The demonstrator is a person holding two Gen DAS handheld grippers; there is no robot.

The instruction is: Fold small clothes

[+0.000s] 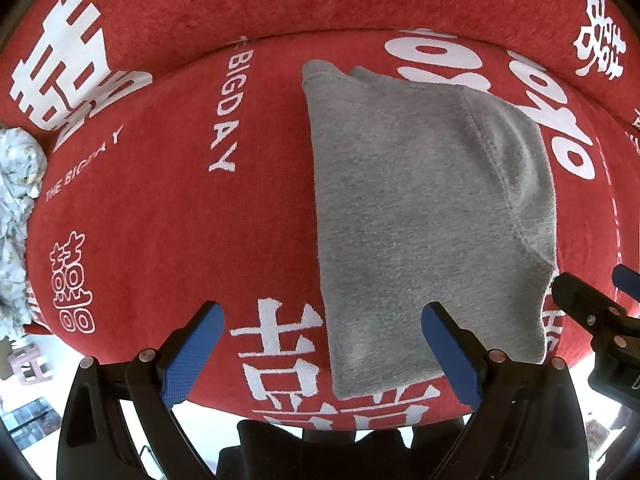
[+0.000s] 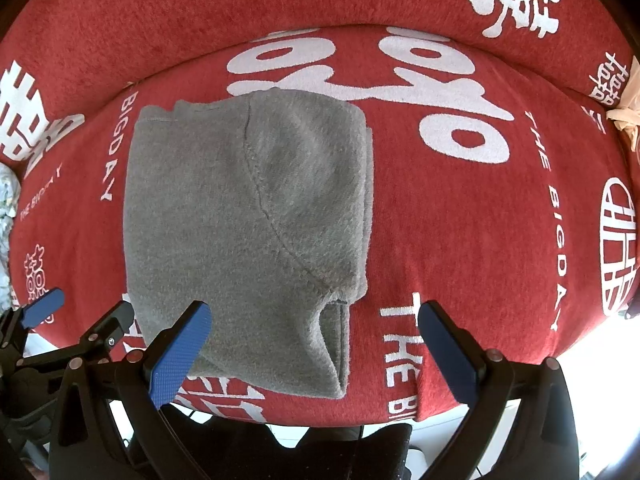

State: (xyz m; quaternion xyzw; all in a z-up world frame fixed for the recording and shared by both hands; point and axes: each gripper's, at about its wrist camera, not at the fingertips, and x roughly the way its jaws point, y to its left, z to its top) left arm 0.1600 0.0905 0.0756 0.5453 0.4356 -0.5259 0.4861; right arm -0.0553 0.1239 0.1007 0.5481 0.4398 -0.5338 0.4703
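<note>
Left gripper [image 1: 322, 354], black frame with blue textured pads: jaws spread wide, nothing held. It is poised at the near edge of the cushion, its right pad over the near left corner of the garment.

Right gripper [image 2: 314, 354], same build: jaws likewise spread, empty. Its left pad overlaps the garment's near edge at 7 o'clock.

Grey fleece garment [image 2: 244, 216], small, soft: laid flat on the cushion as a compact, roughly rectangular packet, layers stacked, with a curved seam across the top layer. It lies at 12 o'clock from the left gripper and at 11 o'clock from the right.

Red plush cushion cover [image 2: 460, 240], white lettering and characters: the garment is borne on it.

Pale patterned crumpled cloth [image 1: 16, 216], at 9 o'clock in the left view: unfolded.

Progress: the grey piece is judged folded and released; the crumpled cloth appears to be left.
</note>
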